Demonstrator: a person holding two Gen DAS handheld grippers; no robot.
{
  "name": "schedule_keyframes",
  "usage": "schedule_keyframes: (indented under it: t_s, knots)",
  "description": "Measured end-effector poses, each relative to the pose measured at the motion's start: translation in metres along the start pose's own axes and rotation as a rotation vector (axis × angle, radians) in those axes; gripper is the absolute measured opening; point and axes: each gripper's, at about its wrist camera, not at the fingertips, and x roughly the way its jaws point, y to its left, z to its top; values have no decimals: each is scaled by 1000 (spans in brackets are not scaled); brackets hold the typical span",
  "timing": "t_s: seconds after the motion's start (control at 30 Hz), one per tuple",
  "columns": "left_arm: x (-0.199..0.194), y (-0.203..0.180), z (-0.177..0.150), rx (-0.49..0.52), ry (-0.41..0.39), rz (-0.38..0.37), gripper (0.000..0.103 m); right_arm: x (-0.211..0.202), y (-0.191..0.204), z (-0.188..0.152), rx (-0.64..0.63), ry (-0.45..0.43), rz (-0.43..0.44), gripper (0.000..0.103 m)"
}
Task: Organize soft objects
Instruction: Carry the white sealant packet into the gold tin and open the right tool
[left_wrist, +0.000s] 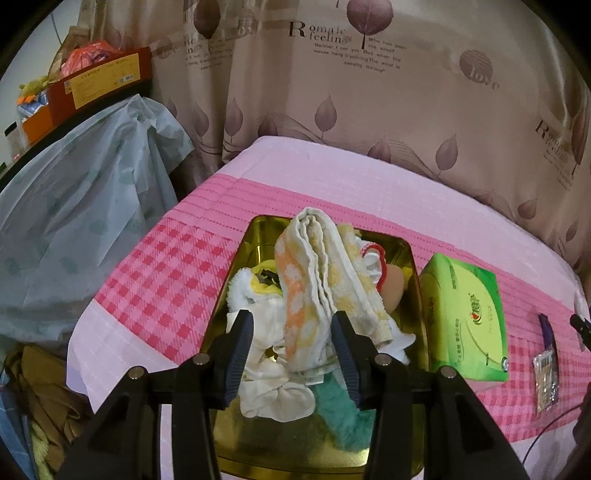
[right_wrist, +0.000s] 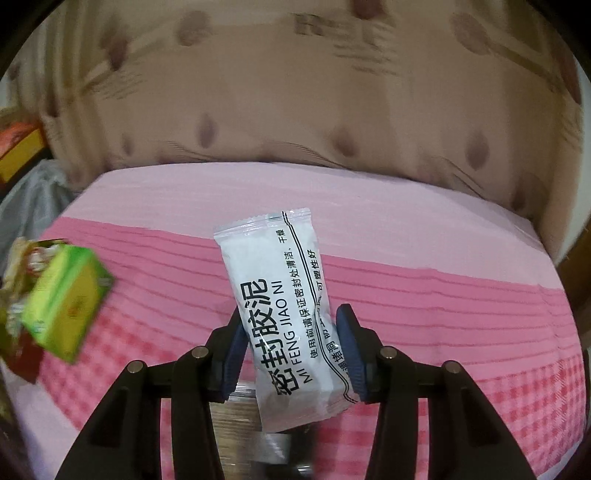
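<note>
In the left wrist view a gold metal tin (left_wrist: 236, 258) sits on the pink cloth and holds soft things: a folded orange-and-yellow checked towel (left_wrist: 317, 280), white cloths (left_wrist: 273, 395) and a teal fluffy cloth (left_wrist: 343, 417). My left gripper (left_wrist: 293, 354) is over the tin with its fingers on either side of the towel's near end. In the right wrist view my right gripper (right_wrist: 293, 343) is shut on a white sachet (right_wrist: 280, 291) with black Chinese print, held above the cloth.
A green tissue pack (left_wrist: 465, 317) lies right of the tin; it also shows in the right wrist view (right_wrist: 66, 295). A small packet of sticks (left_wrist: 545, 376) lies farther right. A draped plastic bag (left_wrist: 74, 206) and shelf boxes (left_wrist: 99, 85) stand left. A curtain (left_wrist: 369, 92) hangs behind.
</note>
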Motion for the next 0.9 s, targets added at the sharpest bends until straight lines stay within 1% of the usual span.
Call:
schedule_keyframes:
  t_s: [0.07,0.27,0.37,0.47,0.53,0.63,0.73,0.83,0.9]
  knots:
    - [-2,2,0,-7,-13,-7,46,-3,24,4,-28,-4,38,44]
    - [-11,11,1,-44,-58,-7,47,-14,117,13,-132,-5,209,44]
    - [-14,15,2,-61,-73,0,48,-19,161,12,-184,-6,278,44]
    - [-16,24,4,-101,-84,10,48,-26,206,6,-231,5,359,44]
    - [-16,31,5,-134,-81,15,48,-28,230,2,-260,10,397,44]
    - [-19,40,7,-169,-99,44,49,-29,266,-7,-329,20,437,44]
    - [-23,49,10,-185,-107,57,49,-28,297,-17,-381,38,467,44]
    - [-25,61,13,-199,-109,68,49,-23,318,-25,-421,52,479,44]
    - [-28,68,14,-211,-114,71,49,-19,328,-28,-423,65,496,44]
